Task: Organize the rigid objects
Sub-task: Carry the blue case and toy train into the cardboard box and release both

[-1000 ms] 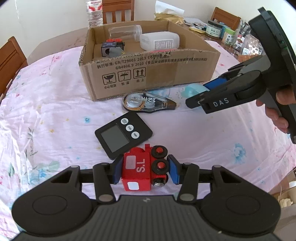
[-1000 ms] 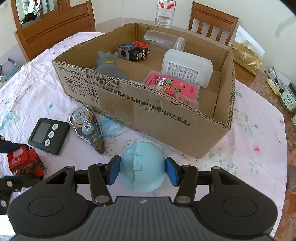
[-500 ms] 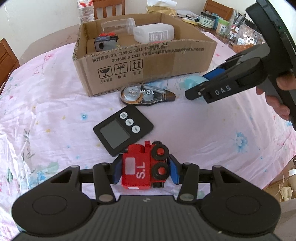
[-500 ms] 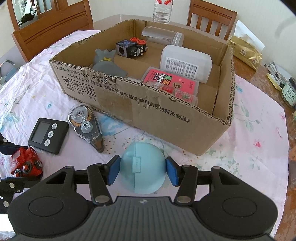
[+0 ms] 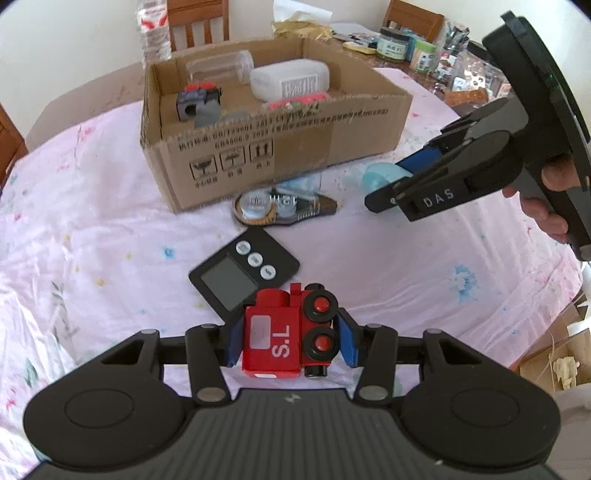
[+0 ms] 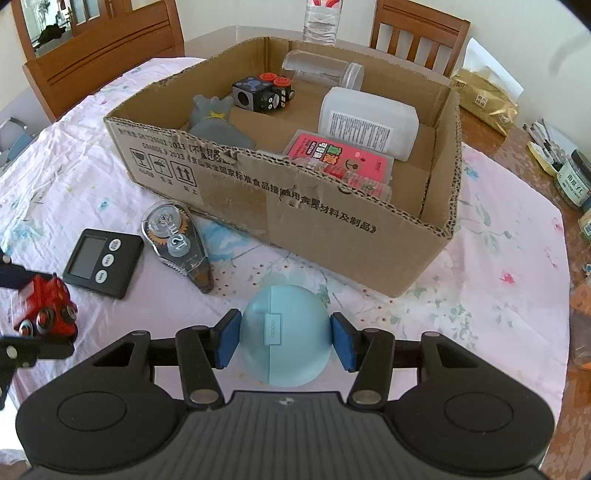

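Note:
My left gripper (image 5: 290, 341) is shut on a red toy train (image 5: 284, 336) marked "S.L", held above the tablecloth; the train also shows in the right wrist view (image 6: 44, 310). My right gripper (image 6: 283, 339) is shut on a light blue round case (image 6: 282, 334), held above the cloth in front of the cardboard box (image 6: 332, 229). The right gripper also shows in the left wrist view (image 5: 402, 184), with the case (image 5: 380, 175) partly hidden behind it. The box (image 5: 280, 147) holds a grey pouch (image 6: 218, 122), a black cube toy (image 6: 258, 92), a white container (image 6: 369, 122), a pink pack (image 6: 340, 158) and a clear jar (image 6: 321, 70).
A black digital timer (image 5: 243, 275) and a correction tape dispenser (image 5: 284, 208) lie on the flowered cloth before the box; both show in the right wrist view too, the timer (image 6: 103, 262) and the dispenser (image 6: 177, 240). Chairs (image 6: 417, 33), a water bottle (image 6: 321, 18) and jars (image 5: 395, 46) stand behind.
Both grippers have risen with their objects; the box now sits lower in both views and more of its inside shows. The train sits higher above the timer.

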### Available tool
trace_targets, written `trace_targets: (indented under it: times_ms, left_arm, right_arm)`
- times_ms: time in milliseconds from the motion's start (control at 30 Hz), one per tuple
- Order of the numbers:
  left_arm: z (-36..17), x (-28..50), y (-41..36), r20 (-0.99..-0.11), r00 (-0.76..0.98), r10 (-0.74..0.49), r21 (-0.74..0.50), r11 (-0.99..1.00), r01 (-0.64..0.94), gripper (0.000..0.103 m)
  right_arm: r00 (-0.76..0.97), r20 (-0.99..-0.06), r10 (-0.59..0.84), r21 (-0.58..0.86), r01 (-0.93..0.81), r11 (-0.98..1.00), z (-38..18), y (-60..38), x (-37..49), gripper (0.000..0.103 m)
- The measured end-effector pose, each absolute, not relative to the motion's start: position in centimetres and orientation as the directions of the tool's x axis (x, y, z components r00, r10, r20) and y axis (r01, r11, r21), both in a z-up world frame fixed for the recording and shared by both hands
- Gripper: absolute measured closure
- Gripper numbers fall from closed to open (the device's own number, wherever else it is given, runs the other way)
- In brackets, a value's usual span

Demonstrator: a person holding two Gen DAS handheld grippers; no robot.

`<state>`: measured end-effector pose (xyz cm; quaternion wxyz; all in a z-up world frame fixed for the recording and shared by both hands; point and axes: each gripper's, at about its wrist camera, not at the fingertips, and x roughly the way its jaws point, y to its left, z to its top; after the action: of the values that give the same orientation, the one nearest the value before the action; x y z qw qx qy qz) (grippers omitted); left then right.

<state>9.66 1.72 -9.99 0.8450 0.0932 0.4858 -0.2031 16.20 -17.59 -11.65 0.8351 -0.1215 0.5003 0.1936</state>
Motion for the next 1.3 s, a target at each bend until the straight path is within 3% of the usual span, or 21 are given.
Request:
trace_targets:
  times_ms: [633, 1300]
  left_arm:
    - [-2.6, 12.5, 4.1, -0.792, 0.503, -0.348, -0.012, 0.831, 0.556, 0.054]
    - [-0.5, 19.6, 1.2, -0.764, 0.621, -0.177, 0.044, 0.945, 0.324, 0.054]
  right_arm:
    - [0.533, -0.817, 0.22, -0.012, -0.397, 0.918, -2.3, -19.2, 16.7, 0.045]
    - [0.556, -0.781, 0.285, 0.008, -0.447, 0.894, -4.5, -22.1, 33.8, 0.045]
